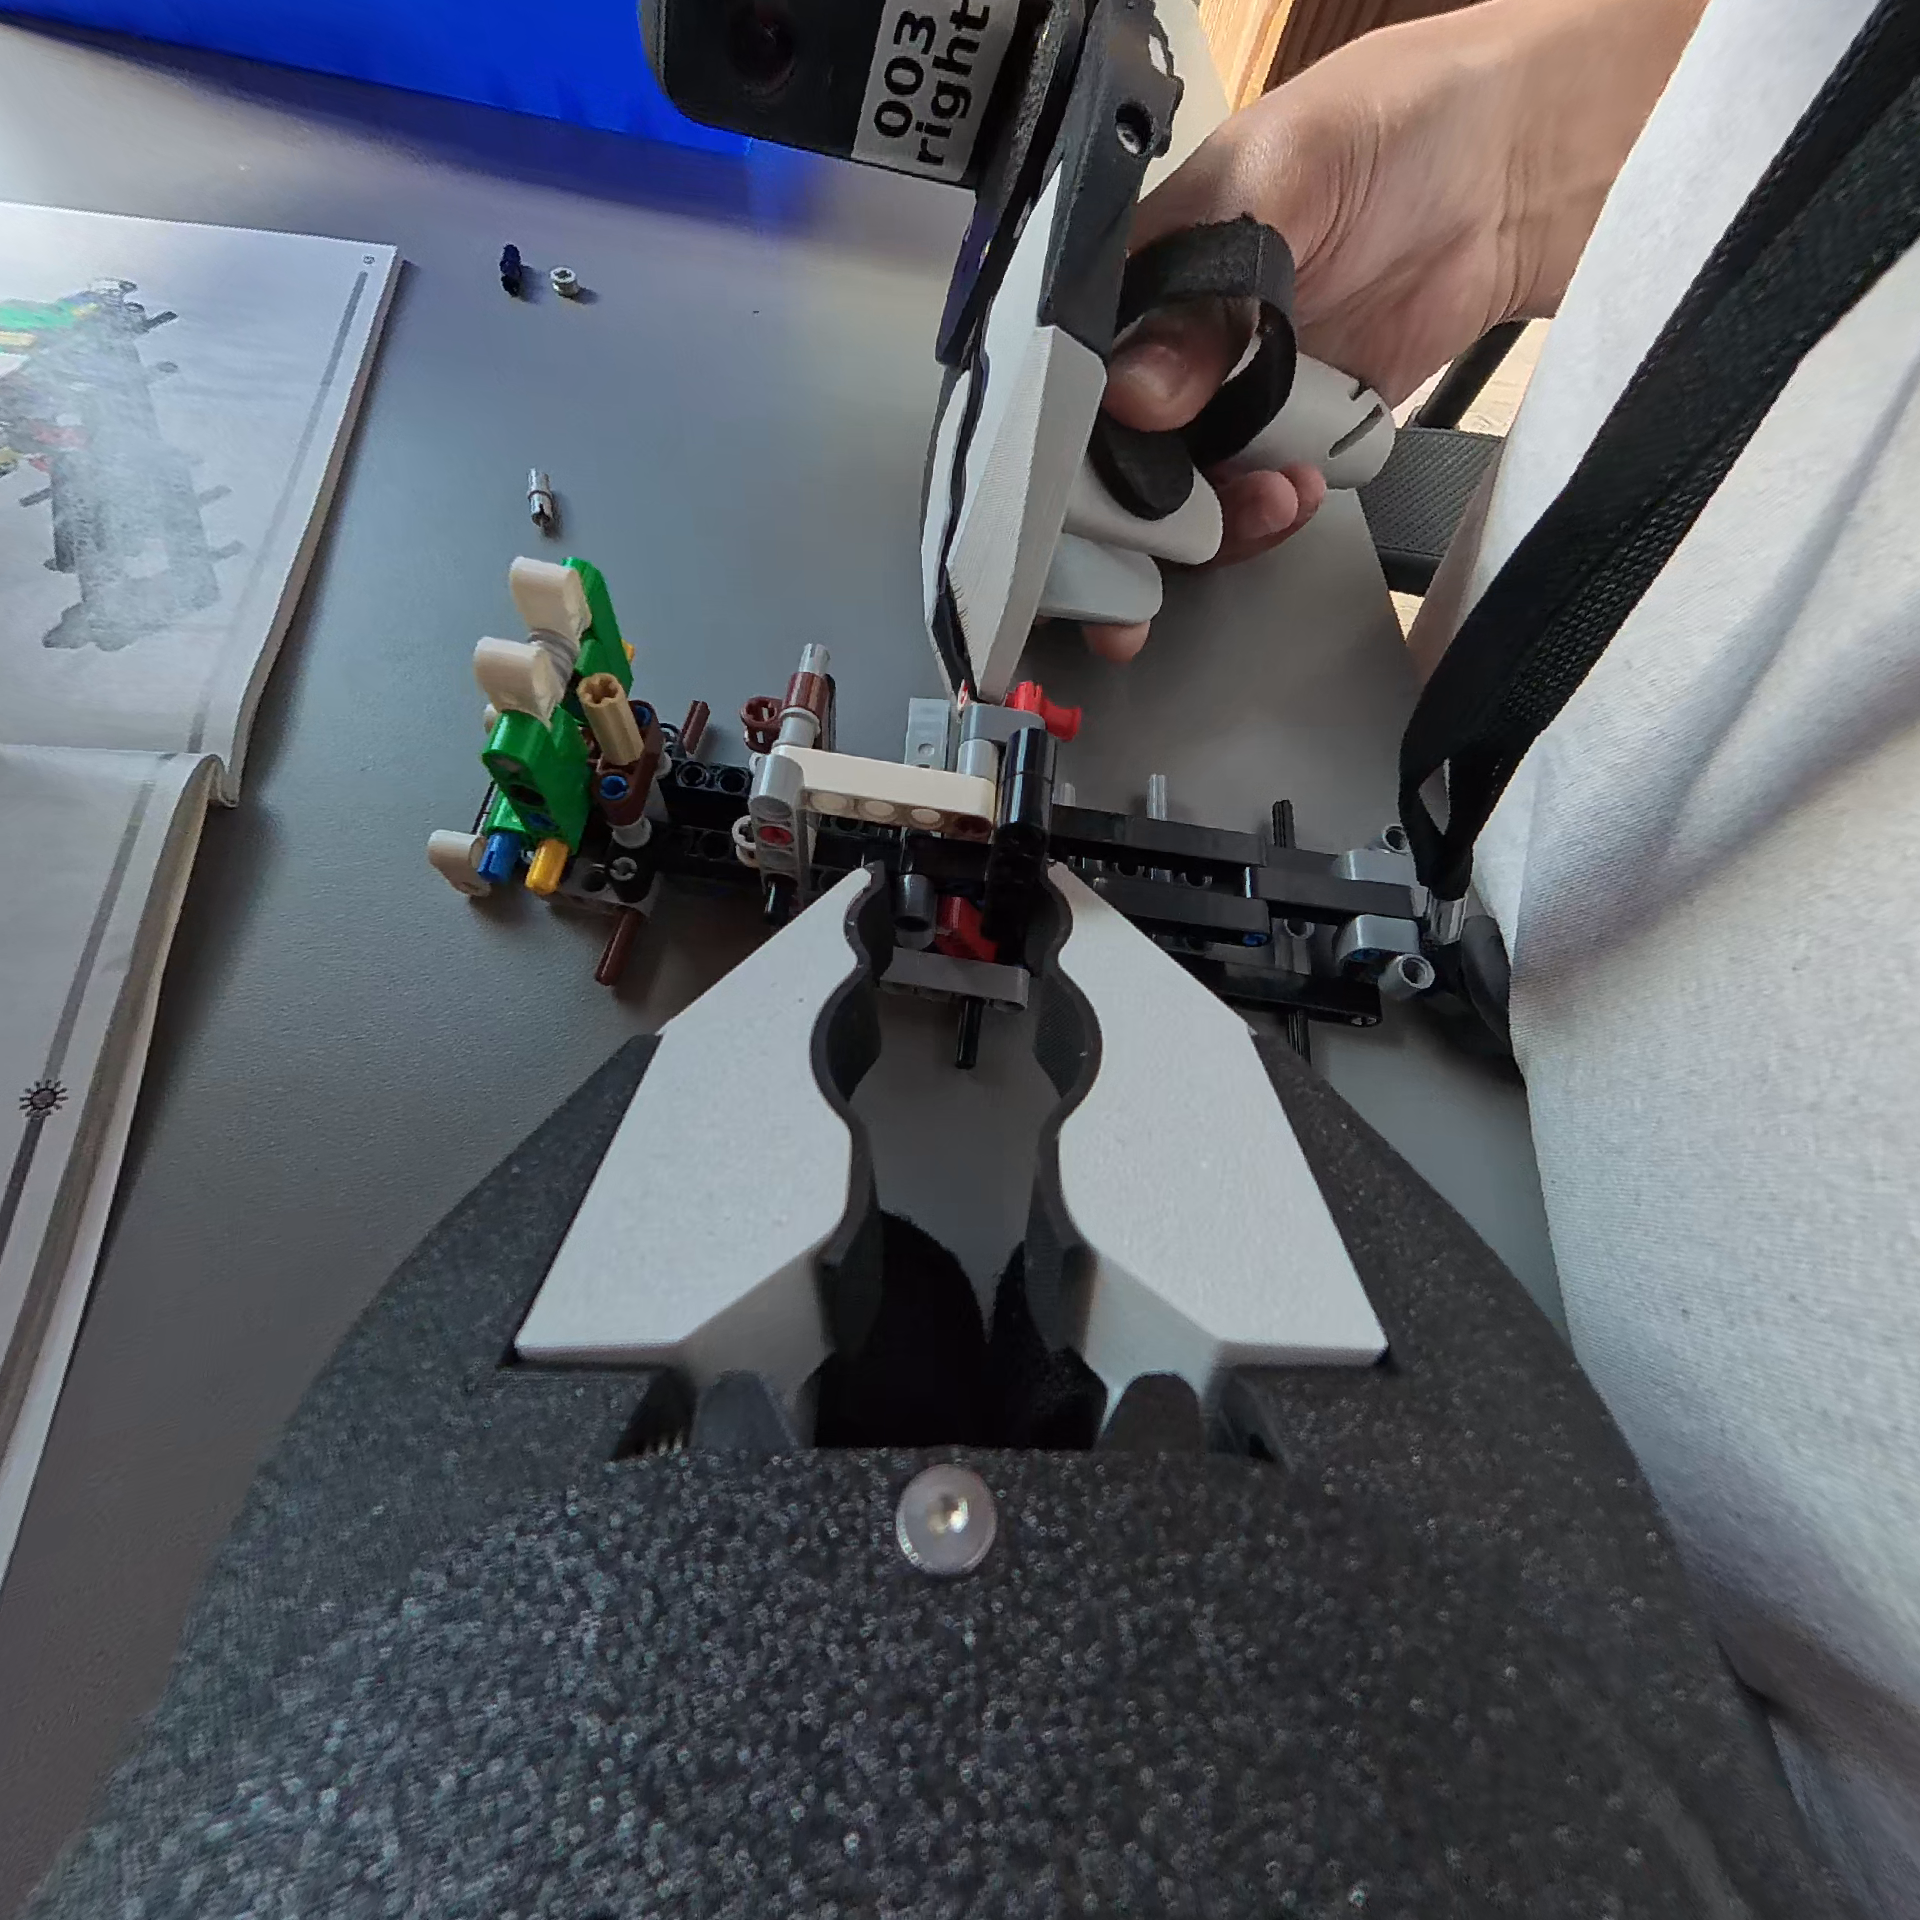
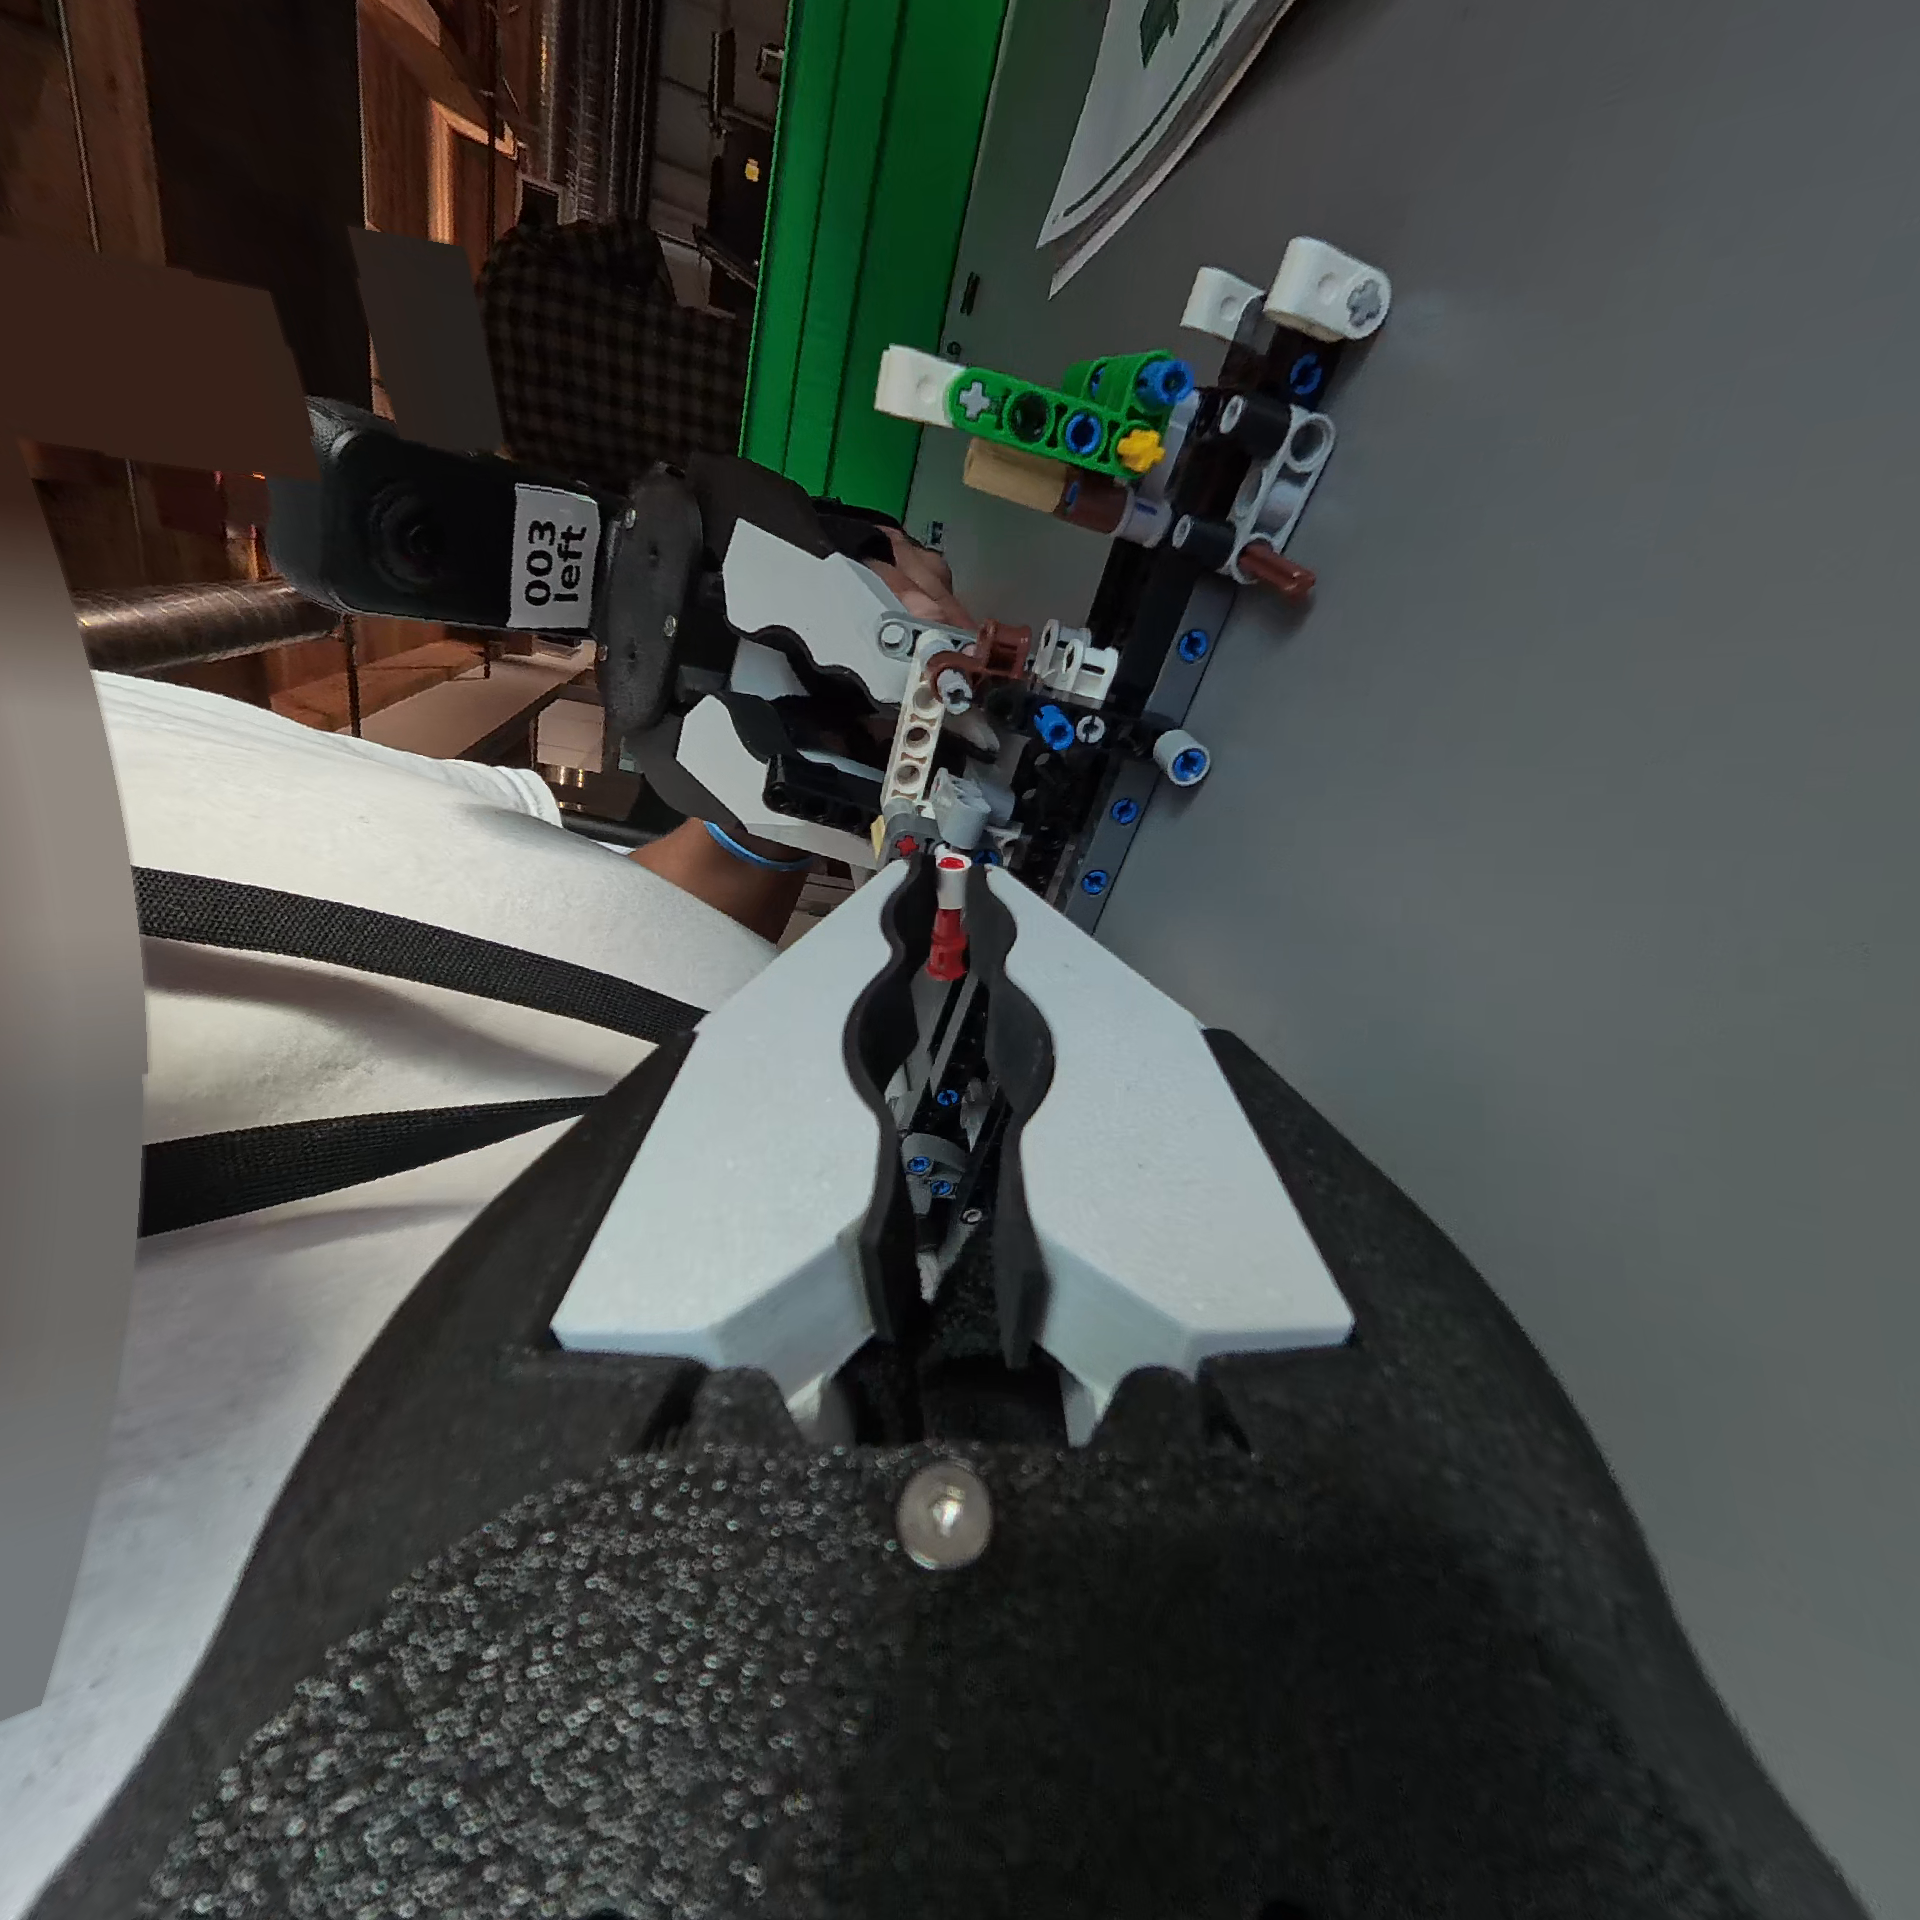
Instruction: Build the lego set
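A long building-brick model of black beams (image 1: 1174, 831) lies on the grey table (image 1: 675, 416), with a white beam (image 1: 883, 795) and a green cluster (image 1: 540, 748) at its left end. My left gripper (image 1: 964, 904) is shut on the model's middle, with its pads against a grey beam and black parts. The right wrist view also shows the left gripper (image 2: 831, 748) gripping the model (image 2: 1132, 665). My right gripper (image 2: 948, 883) is shut on a small red and white pin (image 2: 945, 935). The pin's white tip sits at a grey connector (image 2: 971, 821) on the model. In the left wrist view the right gripper (image 1: 977, 686) comes down from above.
An open instruction booklet (image 1: 156, 468) lies at the left. Small loose pieces (image 1: 540, 497) (image 1: 564, 281) lie on the table behind the model. A blue object (image 1: 416, 52) is at the far edge. A person in white (image 1: 1714, 935) sits close at the right.
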A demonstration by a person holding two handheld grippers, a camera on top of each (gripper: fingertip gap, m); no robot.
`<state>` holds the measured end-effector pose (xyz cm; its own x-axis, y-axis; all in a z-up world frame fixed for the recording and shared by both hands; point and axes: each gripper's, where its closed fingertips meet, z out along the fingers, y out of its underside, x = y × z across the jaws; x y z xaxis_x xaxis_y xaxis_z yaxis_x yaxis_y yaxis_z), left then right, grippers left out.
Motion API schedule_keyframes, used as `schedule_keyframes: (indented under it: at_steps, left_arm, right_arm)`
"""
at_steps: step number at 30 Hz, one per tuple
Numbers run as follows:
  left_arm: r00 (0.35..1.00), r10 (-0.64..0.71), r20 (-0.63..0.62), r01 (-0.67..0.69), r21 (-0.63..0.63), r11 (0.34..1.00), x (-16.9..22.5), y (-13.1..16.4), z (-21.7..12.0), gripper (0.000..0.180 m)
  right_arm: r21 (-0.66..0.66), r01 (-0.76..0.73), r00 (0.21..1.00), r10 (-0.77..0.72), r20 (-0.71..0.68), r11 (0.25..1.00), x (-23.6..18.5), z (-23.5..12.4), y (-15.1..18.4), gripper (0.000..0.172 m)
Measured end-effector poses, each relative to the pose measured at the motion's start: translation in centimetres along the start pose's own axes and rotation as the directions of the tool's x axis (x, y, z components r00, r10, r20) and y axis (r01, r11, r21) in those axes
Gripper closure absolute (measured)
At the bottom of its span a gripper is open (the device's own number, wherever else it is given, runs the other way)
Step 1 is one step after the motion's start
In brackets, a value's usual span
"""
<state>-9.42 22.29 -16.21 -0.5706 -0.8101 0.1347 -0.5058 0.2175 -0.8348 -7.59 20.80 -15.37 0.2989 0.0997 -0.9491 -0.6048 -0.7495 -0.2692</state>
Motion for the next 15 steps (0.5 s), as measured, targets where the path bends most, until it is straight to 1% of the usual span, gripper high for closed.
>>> schedule_keyframes:
  at_steps: [5, 9, 15]
  left_arm:
    - [1.000, 0.002, -0.001, -0.002, 0.001, 1.000, 0.03, -0.02, -0.04, 0.158]
    - [1.000, 0.009, 0.004, -0.009, 0.001, 1.000, 0.03, -0.01, -0.04, 0.158]
    - [1.000, 0.014, 0.009, -0.014, 0.001, 1.000, 0.03, -0.03, -0.03, 0.158]
  right_arm:
    - [-0.020, -0.031, 0.999, 0.031, 0.007, 0.999, -0.02, 0.09, 0.17, 0.167]
    - [-0.031, -0.101, 0.994, 0.102, 0.027, 0.994, 0.01, 0.12, 0.07, 0.167]
    - [-0.044, -0.147, 0.988, 0.149, 0.040, 0.988, 0.14, 0.19, 0.01, 0.167]
